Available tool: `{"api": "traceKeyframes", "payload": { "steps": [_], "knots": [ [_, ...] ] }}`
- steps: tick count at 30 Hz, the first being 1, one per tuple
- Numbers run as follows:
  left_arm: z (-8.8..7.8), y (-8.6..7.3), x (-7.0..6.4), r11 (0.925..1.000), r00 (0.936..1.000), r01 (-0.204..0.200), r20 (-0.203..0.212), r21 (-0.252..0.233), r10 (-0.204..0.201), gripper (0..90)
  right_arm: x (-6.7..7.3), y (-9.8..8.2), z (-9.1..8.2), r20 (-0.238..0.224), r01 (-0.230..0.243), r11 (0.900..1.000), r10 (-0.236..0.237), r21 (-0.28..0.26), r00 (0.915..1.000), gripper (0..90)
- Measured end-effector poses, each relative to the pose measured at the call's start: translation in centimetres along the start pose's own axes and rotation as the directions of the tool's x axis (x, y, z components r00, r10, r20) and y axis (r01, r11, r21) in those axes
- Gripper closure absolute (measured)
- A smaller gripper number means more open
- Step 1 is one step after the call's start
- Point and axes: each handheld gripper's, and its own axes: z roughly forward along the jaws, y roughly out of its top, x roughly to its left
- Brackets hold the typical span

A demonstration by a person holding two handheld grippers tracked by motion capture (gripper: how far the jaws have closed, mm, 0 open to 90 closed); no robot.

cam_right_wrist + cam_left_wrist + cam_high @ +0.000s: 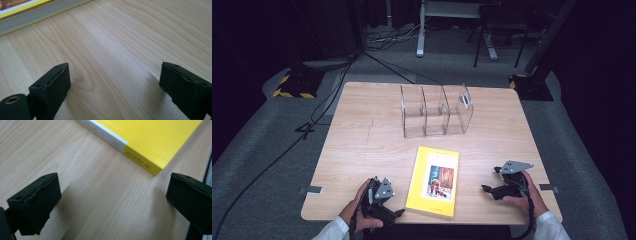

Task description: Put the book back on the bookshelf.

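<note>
A yellow book point(434, 181) lies flat on the bench point(362, 145), close to the near edge and about in the middle, with a small picture on its cover. The left claw point(393, 214) sits just beside the book's near left corner, its jaws spread wide and holding nothing. The right claw point(490, 189) rests near the bench's near right corner, apart from the book, spread wide too. A clear holder point(436, 111) with slots stands toward the far edge.
</note>
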Motion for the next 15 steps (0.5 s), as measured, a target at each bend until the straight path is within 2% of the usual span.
{"api": "traceKeyframes", "payload": {
  "steps": [6,11,15],
  "knots": [
    [0.6,0.6,-0.7,1.0,0.9999,-0.009,0.005,0.001,0.009,0.2,1.2,1.1,0.9,-0.048,0.048,0.999,-0.048,0.003,0.9977,13.2],
    [1.1,1.3,-0.4,0.9997,0.9994,0.026,-0.021,0.001,-0.026,0.5,2.2,1.9,1.7,-0.067,0.07,0.998,-0.07,0.001,0.9953,15.3],
    [1.2,1.5,-0.2,1.0,0.9999,0.008,-0.007,0.003,-0.008,0.0,2.5,2.4,2.0,-0.083,0.084,0.996,-0.083,0.003,0.9931,15.4]
  ]
}}
